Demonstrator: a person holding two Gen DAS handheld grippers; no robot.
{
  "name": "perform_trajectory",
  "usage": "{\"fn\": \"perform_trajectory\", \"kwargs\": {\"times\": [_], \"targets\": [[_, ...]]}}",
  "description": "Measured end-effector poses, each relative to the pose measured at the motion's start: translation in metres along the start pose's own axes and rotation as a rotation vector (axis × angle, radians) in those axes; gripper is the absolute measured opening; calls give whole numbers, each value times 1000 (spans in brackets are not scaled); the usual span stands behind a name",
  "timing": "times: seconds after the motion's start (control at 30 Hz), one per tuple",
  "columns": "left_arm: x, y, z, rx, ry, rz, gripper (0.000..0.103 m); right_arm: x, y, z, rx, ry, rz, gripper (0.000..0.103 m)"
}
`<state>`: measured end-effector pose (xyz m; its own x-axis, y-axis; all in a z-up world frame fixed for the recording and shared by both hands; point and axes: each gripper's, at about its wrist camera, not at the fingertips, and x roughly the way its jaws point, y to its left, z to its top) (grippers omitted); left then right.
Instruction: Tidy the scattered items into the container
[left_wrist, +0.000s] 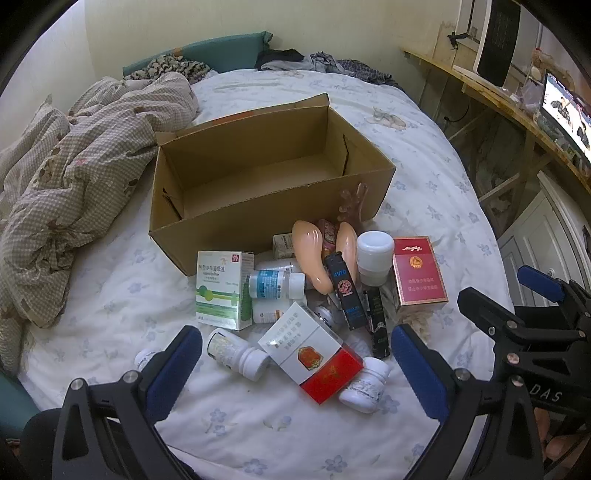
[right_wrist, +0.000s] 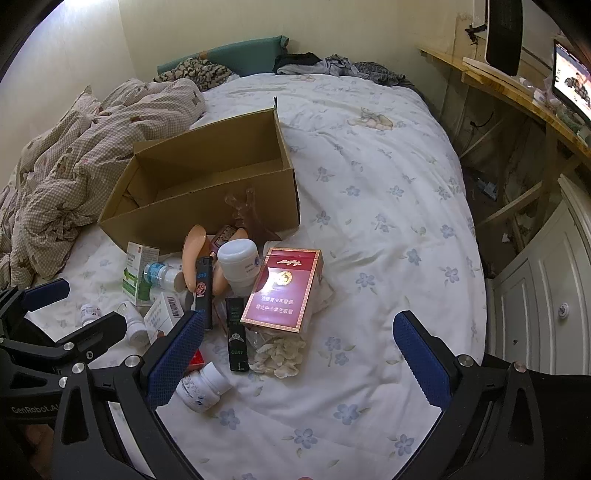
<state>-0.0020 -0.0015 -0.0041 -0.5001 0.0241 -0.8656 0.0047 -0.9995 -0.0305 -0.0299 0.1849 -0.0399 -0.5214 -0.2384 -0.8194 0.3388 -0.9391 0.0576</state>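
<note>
An open, empty cardboard box (left_wrist: 258, 206) (right_wrist: 207, 199) stands on the bed. In front of it lies a heap of items: a green-white medicine box (left_wrist: 221, 291), several white pill bottles (left_wrist: 240, 354), a white-red cigarette carton (left_wrist: 314, 350), a red cigarette pack (left_wrist: 419, 275) (right_wrist: 284, 288), a white jar (left_wrist: 375, 254) (right_wrist: 238, 262), black lighters (left_wrist: 345, 291) (right_wrist: 236, 332), and peach-coloured items (left_wrist: 314, 251). My left gripper (left_wrist: 295, 365) is open and empty, just above the near side of the heap. My right gripper (right_wrist: 299, 354) is open and empty, to the right of the heap.
A crumpled checked quilt (left_wrist: 74, 192) lies left of the box. Clothes (left_wrist: 314, 61) are piled at the head of the bed. The bed's right edge drops to the floor beside a wooden desk (left_wrist: 517, 107) with a screen and a white cabinet (right_wrist: 546, 295).
</note>
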Motion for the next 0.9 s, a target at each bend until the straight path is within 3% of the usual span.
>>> {"fn": "perform_trajectory", "kwargs": {"times": [0.9], "targets": [[3,0,0,-1,15,-5,102,3,0,-2,4,12,-4,102]]}}
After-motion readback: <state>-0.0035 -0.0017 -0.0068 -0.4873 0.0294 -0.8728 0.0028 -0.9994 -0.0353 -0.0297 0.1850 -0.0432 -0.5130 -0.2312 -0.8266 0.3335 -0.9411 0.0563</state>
